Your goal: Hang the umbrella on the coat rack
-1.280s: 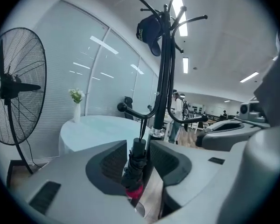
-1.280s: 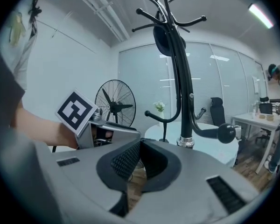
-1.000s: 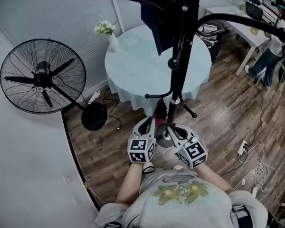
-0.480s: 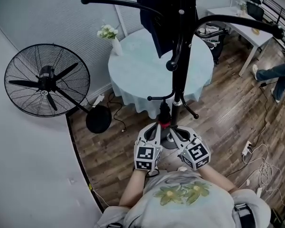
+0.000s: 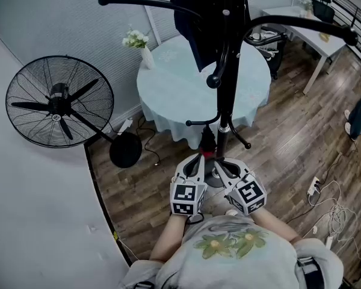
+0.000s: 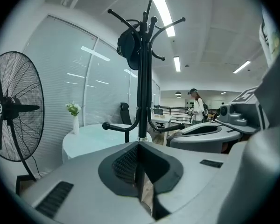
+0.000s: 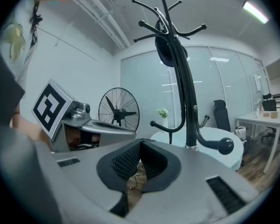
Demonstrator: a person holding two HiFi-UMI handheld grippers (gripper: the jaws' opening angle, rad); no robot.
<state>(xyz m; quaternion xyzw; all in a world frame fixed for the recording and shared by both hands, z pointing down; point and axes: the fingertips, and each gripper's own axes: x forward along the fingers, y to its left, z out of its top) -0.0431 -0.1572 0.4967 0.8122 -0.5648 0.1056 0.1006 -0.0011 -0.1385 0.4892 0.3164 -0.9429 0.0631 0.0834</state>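
The black coat rack stands in front of me, its pole also seen in the left gripper view and the right gripper view. A dark soft thing hangs from its top hooks. A small black and red object sits by the pole under a low hook; whether it is the umbrella I cannot tell. My left gripper is shut and holds nothing, its tips just below that object. My right gripper is beside it at the pole's foot, shut and holding nothing.
A round table with a pale blue cloth and a vase of flowers stands behind the rack. A large standing fan is at the left by a curved wall. A white desk is at the back right, cables on the wood floor.
My left gripper has moved right and a little up toward the pole's foot. The black and red object now shows at its tips. The person at the back right has walked out of view.
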